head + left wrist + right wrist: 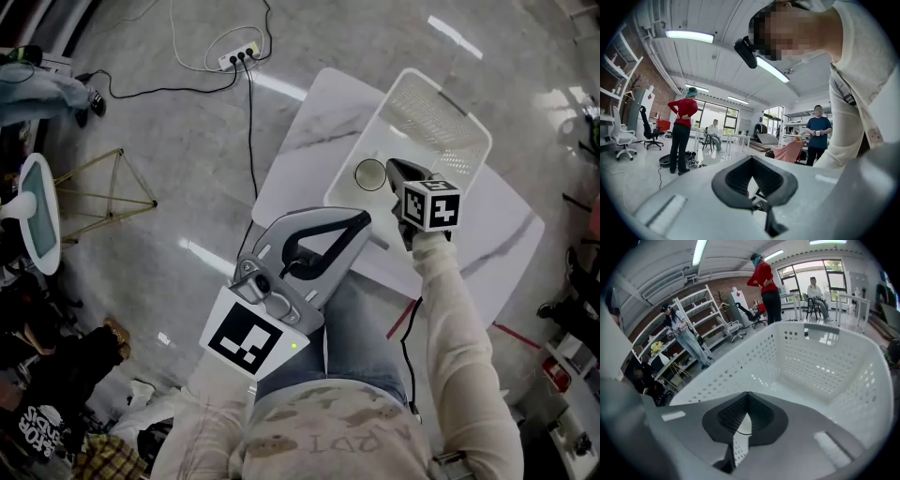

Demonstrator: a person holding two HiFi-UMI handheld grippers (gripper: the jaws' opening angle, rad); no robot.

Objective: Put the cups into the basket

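A pale round cup (368,174) hangs over the near left corner of the white perforated basket (469,122), which stands on the white table (319,112). My right gripper (389,167) is shut on the cup's rim. In the right gripper view a white sliver of the cup (742,419) shows between the pads, with the basket's wall (820,362) and floor right ahead. My left gripper (361,220) is held up near my lap, off the table's near edge. Its jaws are shut with nothing in them, and the left gripper view looks out over the room.
A power strip with cables (234,58) lies on the floor beyond the table. At the left are a gold wire stand (103,192) and a small round table (37,211). A person in red (682,131) and a person in blue (817,136) stand far off.
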